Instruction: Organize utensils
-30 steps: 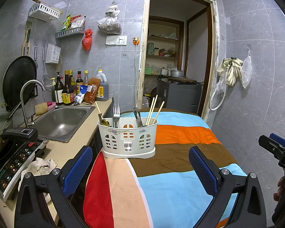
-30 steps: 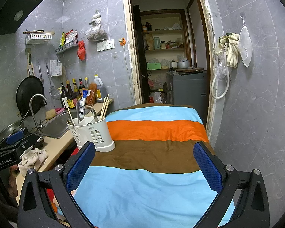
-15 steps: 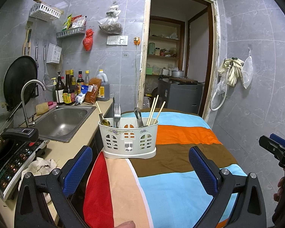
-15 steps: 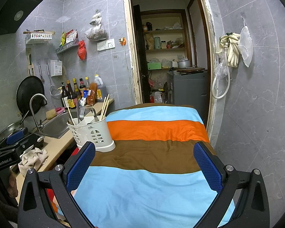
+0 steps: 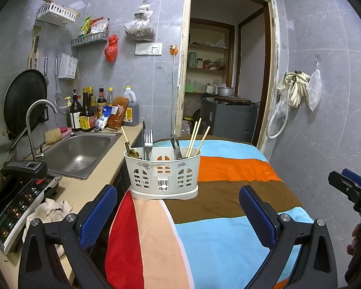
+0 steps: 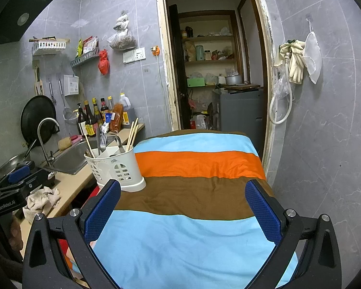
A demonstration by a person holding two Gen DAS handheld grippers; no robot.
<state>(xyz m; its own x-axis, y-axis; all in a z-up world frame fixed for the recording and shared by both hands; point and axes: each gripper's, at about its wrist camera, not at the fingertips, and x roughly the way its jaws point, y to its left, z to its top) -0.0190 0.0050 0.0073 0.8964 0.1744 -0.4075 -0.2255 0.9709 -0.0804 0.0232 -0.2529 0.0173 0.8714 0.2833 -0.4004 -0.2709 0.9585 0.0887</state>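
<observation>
A white plastic utensil caddy (image 5: 163, 175) stands on the striped cloth of the table (image 5: 219, 236), near its left edge. It holds a fork (image 5: 148, 142), a spoon (image 5: 175, 145), a ladle-like spoon (image 5: 132, 151) and chopsticks (image 5: 197, 136). The caddy also shows in the right wrist view (image 6: 116, 168). My left gripper (image 5: 178, 214) is open and empty, a short way in front of the caddy. My right gripper (image 6: 180, 210) is open and empty above the cloth, to the right of the caddy.
A counter with a steel sink (image 5: 77, 151), a tap (image 5: 33, 125), an induction cooker (image 5: 14, 204) and a rag (image 5: 49, 213) runs along the left. Sauce bottles (image 5: 86, 113) stand at the wall. A doorway (image 5: 219, 91) opens beyond the table.
</observation>
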